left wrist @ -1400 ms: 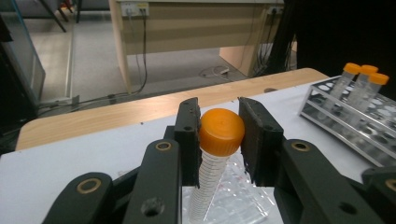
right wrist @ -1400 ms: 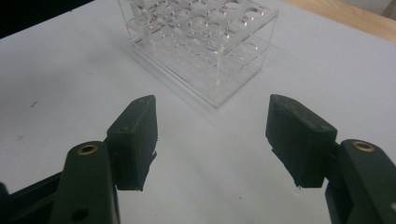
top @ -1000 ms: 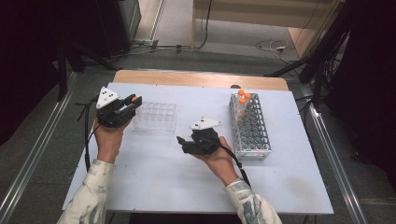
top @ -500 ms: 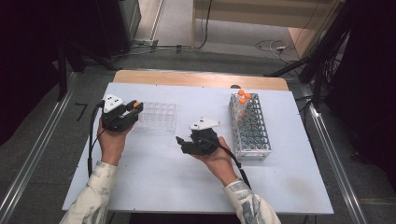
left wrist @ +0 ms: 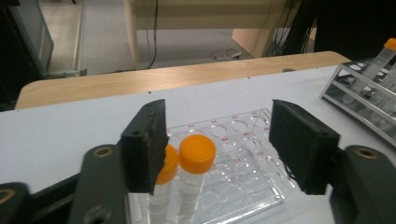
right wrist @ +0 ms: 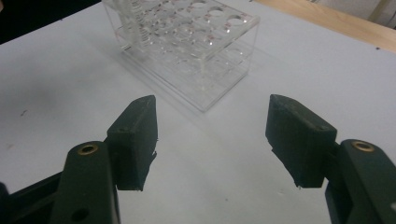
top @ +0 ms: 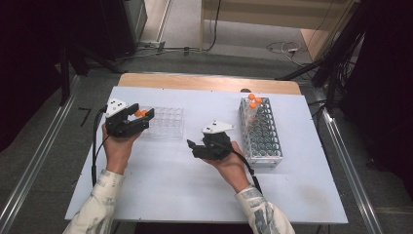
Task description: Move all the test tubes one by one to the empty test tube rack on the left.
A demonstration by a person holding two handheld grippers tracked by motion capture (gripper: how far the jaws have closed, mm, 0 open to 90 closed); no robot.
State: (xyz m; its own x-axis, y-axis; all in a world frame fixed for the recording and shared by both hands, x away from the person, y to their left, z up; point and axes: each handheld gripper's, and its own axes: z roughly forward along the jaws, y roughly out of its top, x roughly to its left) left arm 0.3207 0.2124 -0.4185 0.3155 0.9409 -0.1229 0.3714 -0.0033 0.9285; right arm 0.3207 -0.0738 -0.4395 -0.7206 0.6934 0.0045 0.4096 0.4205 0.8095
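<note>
While left gripper (left wrist: 217,149) gapes, orange-capped tubes (left wrist: 197,151) stand between fingers (left wrist: 145,144).

Pale patterned sleeves (top: 102,195) — black grippers with brass-coloured screws (right wrist: 87,149), blocky jaws, white top plates (top: 217,127), trailing black cables (top: 247,165).

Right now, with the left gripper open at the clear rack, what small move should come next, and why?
Probably ease the left gripper forward and slightly toward its left jaw, then close. Its jaws stand wide open, and two orange-capped tubes stand in the clear rack just ahead, close beside the left jaw rather than centred. The right gripper hovers open over the table, holding nothing.
</note>
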